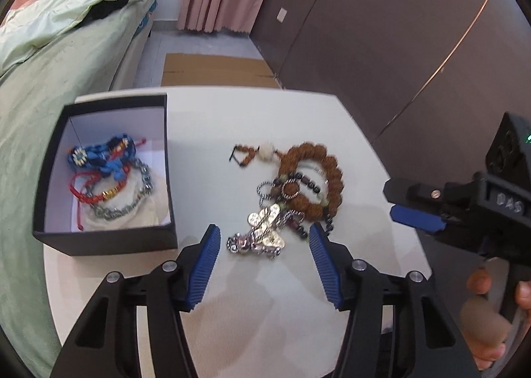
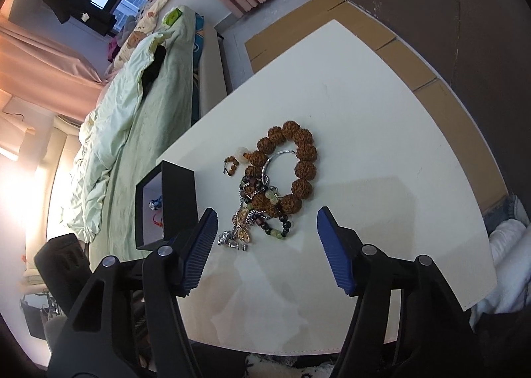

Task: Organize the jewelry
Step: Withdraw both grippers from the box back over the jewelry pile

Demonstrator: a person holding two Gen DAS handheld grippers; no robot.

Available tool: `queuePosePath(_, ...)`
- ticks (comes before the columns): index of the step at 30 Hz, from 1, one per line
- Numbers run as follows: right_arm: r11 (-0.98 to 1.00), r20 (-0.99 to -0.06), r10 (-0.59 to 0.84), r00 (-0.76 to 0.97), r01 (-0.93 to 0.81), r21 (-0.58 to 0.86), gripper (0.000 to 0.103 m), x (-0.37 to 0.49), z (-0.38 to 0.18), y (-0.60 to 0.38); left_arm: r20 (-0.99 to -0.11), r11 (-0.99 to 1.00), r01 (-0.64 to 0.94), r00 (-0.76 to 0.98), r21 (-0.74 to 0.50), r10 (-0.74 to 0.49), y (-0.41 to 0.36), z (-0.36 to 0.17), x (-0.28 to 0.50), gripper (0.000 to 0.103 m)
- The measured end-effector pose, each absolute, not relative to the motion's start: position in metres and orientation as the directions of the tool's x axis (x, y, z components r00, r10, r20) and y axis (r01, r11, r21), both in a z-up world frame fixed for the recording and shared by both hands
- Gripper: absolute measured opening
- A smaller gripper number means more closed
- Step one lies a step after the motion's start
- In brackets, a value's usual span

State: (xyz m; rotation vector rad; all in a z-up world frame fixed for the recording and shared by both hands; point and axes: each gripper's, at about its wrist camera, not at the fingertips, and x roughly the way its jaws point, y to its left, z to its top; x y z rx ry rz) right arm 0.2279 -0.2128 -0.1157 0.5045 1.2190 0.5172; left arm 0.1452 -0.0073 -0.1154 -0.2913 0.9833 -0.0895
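Observation:
A pile of jewelry lies on the white table (image 1: 215,119): a brown bead bracelet (image 1: 335,175), dark bead strands and a silver charm piece (image 1: 262,232). The pile also shows in the right wrist view, with the brown bracelet (image 2: 303,165) and the silver piece (image 2: 232,240). A black box (image 1: 106,238) at the left holds blue and red cord bracelets (image 1: 99,159) and a silver chain (image 1: 142,185). My left gripper (image 1: 264,242) is open, its fingers either side of the silver piece. My right gripper (image 2: 267,228) is open just short of the pile; it shows at the right in the left wrist view (image 1: 408,208).
A bed with a green cover (image 1: 49,86) runs along the table's left side. Flat cardboard (image 1: 212,69) lies on the floor beyond the table. A brown wardrobe wall (image 1: 381,46) stands behind and to the right. The black box (image 2: 176,198) sits left of my right gripper.

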Motion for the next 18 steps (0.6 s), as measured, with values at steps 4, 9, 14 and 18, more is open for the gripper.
queuePosePath(4, 0.784, -0.751, 0.618, 0.233, -0.102, 0.613, 0.064, 0.228, -0.121, -0.208, -0.834, 0.967, -0.064, 0.523, -0.245, -0.177, -0.016, -0.133, 0.151, 0.056)
queuePosePath(9, 0.784, -0.752, 0.618, 0.229, -0.107, 0.612, 0.064, 0.228, -0.12, -0.207, -0.843, 0.972, -0.087, 0.519, -0.22, -0.144, -0.017, -0.143, 0.155, 0.067)
queuePosePath(14, 0.779, -0.747, 0.623, 0.23, -0.102, 0.619, 0.064, 0.229, -0.119, -0.211, -0.846, 0.973, -0.107, 0.519, -0.203, -0.12, -0.019, -0.152, 0.158, 0.066)
queuePosePath(18, 0.783, -0.749, 0.619, 0.235, -0.107, 0.613, 0.064, 0.228, -0.118, -0.211, -0.84, 0.977, -0.126, 0.536, -0.174, -0.081, -0.023, -0.154, 0.156, 0.062)
